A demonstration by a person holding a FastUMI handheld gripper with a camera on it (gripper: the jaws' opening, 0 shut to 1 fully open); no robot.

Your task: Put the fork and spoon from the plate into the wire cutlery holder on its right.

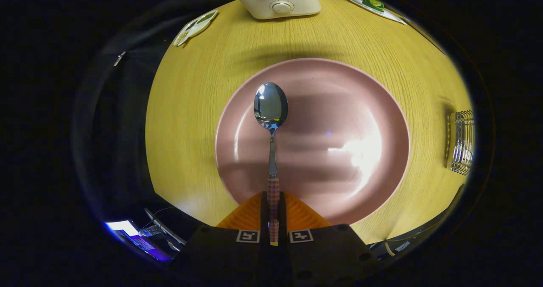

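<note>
A: What is the gripper [273, 219] doing in the gripper view?

B: Its two fingers [297, 215] are drawn close together and press from both sides on the checked handle of the spoon [271, 109]. The spoon points straight ahead from between them, bowl facing up.

A: And where does the spoon sit against the plate?

B: Its bowl shows over the left half of the pink plate [382, 109], which lies just ahead of the fingers on the wooden table [191, 109]. I cannot tell whether the spoon touches the plate or hangs above it. The plate's surface shows a bright glare on its right part.

A: The holder?

B: The wire cutlery holder [461, 142] stands to the right of the plate, well apart from it, near the table's edge.

A: Anything beyond?

B: A pale toaster [275, 1] with a round knob stands past the plate, a flat packet [195, 26] lies to its left and a flat card [375, 7] to its right.
</note>
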